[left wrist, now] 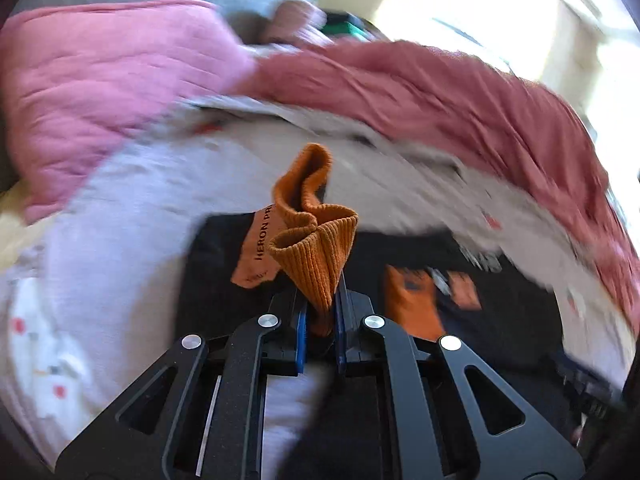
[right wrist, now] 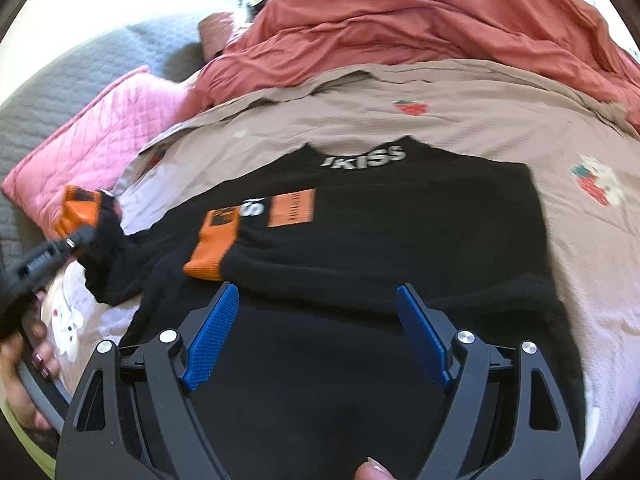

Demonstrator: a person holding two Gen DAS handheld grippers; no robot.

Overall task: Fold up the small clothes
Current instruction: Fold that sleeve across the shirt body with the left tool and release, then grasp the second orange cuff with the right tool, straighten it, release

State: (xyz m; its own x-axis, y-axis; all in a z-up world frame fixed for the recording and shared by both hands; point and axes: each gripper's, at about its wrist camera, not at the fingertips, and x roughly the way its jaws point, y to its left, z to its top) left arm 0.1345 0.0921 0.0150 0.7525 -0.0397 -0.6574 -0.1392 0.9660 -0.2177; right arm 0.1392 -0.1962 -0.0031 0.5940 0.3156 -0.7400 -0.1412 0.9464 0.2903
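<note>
A black sweater (right wrist: 400,220) with orange cuffs and white lettering lies flat on the bed. Its right sleeve is folded across the chest, orange cuff (right wrist: 214,244) on top. My left gripper (left wrist: 322,312) is shut on the other sleeve's orange ribbed cuff (left wrist: 316,240) and holds it raised over the sweater (left wrist: 216,280). It also shows at the left of the right wrist view (right wrist: 76,236), with the cuff (right wrist: 78,210) and black sleeve hanging from it. My right gripper (right wrist: 318,320) is open and empty, just above the sweater's lower part.
The sweater lies on a beige sheet (right wrist: 460,120) with strawberry prints. A red duvet (right wrist: 420,16) is bunched at the far side. A pink quilted pillow (right wrist: 100,140) and a grey quilt (right wrist: 80,68) lie to the left.
</note>
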